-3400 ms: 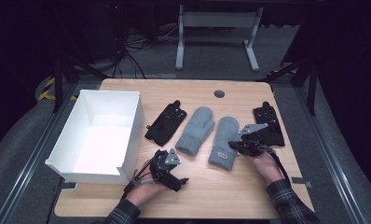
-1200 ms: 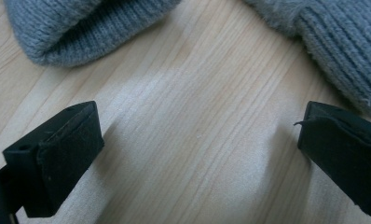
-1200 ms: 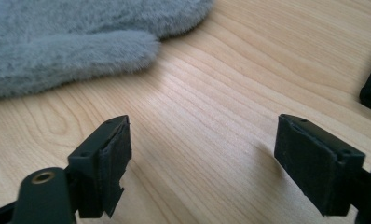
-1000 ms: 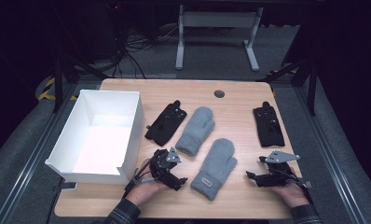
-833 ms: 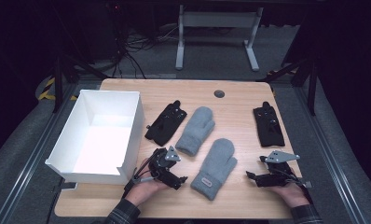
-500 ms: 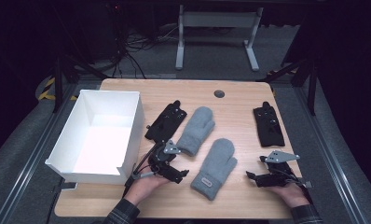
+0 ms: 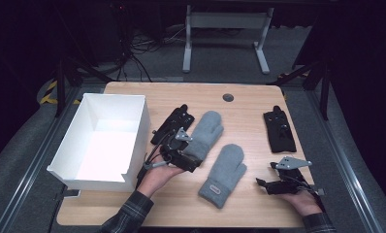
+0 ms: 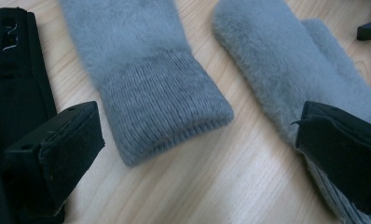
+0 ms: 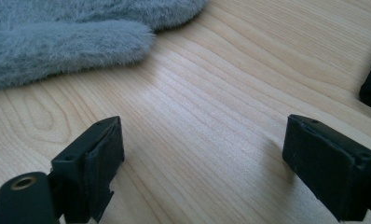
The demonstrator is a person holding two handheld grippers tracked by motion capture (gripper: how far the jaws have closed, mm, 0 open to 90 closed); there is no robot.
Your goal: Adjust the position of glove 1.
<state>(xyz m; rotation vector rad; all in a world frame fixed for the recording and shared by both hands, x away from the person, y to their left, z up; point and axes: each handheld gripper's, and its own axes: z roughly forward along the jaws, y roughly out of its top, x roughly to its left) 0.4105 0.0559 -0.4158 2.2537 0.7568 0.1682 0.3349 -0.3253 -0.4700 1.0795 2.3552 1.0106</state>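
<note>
High view: left gripper (image 7: 184, 160) sits at the cuff of the upper grey mitten (image 7: 204, 134), which runs up-right away from it. Right gripper (image 7: 271, 184) rests on the table (image 7: 249, 99), well off.

Left gripper view: jaws wide apart, ribbed cuff (image 8: 160, 105) dead ahead between them, second mitten (image 8: 286, 74) by the right jaw.

Right gripper view: jaws apart over bare wood, holding nothing.

**Setting: laboratory recording bay**

Light wooden table (image 7: 191, 97) with a round cable grommet (image 7: 227, 97), set inside metal frame rails (image 7: 40, 155) on grey carpet (image 7: 16, 165). Surroundings dark. Loose cables (image 7: 137, 48) and the feet of a white stand (image 7: 225, 43) lie behind. Yellow-and-black hazard tape (image 7: 49, 92) marks the floor at left.
</note>
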